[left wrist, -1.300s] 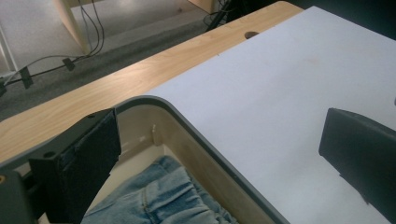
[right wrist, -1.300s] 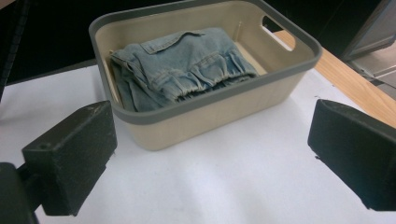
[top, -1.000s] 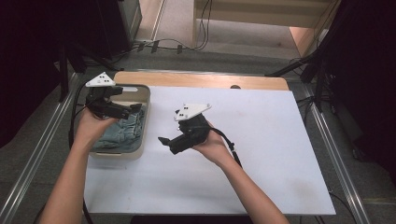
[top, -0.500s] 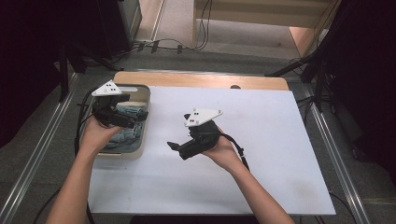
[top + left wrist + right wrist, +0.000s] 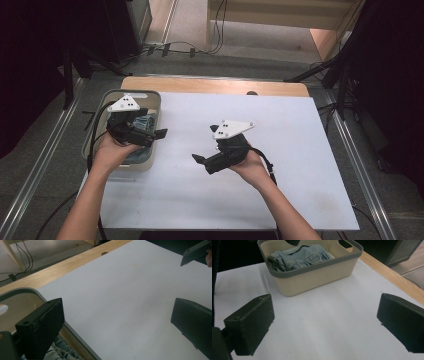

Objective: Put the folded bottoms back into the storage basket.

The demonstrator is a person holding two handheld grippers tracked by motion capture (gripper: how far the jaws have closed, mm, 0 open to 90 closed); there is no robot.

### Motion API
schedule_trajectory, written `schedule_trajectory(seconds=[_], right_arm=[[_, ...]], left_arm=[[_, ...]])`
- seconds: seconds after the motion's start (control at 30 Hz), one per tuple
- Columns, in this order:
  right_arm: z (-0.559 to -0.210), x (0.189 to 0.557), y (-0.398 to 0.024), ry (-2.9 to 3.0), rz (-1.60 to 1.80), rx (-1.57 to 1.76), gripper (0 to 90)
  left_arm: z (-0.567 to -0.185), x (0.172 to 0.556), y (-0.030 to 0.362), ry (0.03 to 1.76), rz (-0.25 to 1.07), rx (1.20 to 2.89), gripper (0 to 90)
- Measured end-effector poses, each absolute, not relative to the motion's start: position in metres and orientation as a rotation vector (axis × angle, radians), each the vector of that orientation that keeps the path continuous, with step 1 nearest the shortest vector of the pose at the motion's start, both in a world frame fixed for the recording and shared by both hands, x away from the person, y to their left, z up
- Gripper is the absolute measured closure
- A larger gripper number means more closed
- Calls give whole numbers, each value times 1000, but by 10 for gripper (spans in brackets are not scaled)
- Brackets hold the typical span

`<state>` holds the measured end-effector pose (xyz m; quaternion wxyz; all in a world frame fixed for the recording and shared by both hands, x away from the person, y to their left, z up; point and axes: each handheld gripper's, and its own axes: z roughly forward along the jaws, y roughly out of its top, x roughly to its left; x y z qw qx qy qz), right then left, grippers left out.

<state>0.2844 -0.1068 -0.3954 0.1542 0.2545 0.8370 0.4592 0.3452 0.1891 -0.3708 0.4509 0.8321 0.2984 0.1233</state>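
Observation:
A cream basket with a grey rim [image 5: 98, 102] [image 5: 317, 272] stands at the table's left edge. Folded blue denim cloth [image 5: 298, 255] [image 5: 146, 121] lies inside it. My left gripper [image 5: 150, 135] [image 5: 117, 322] hovers over the basket's right side, open, jaws wide apart with nothing between them, pointing right across the white tabletop. My right gripper [image 5: 202, 162] [image 5: 324, 322] is held above the middle of the table, open and empty, aimed left toward the basket.
The white table surface [image 5: 280, 150] stretches to the right. A wooden strip [image 5: 215, 86] with a dark hole [image 5: 252, 93] runs along the far edge. Cables [image 5: 190, 47] lie on the floor beyond. Metal rails [image 5: 45, 165] flank the table.
The left gripper has moved right and nearer over the basket. The right gripper has shifted slightly right and toward the person. Both stay open.

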Motion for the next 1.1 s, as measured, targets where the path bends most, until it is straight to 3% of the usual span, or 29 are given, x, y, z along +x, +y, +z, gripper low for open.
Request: schedule_trajectory(seconds=[1.1], right_arm=[[-410,255,-187,2310,1318,878,2]], left_arm=[[-388,309,140,646,251,2107,0]])
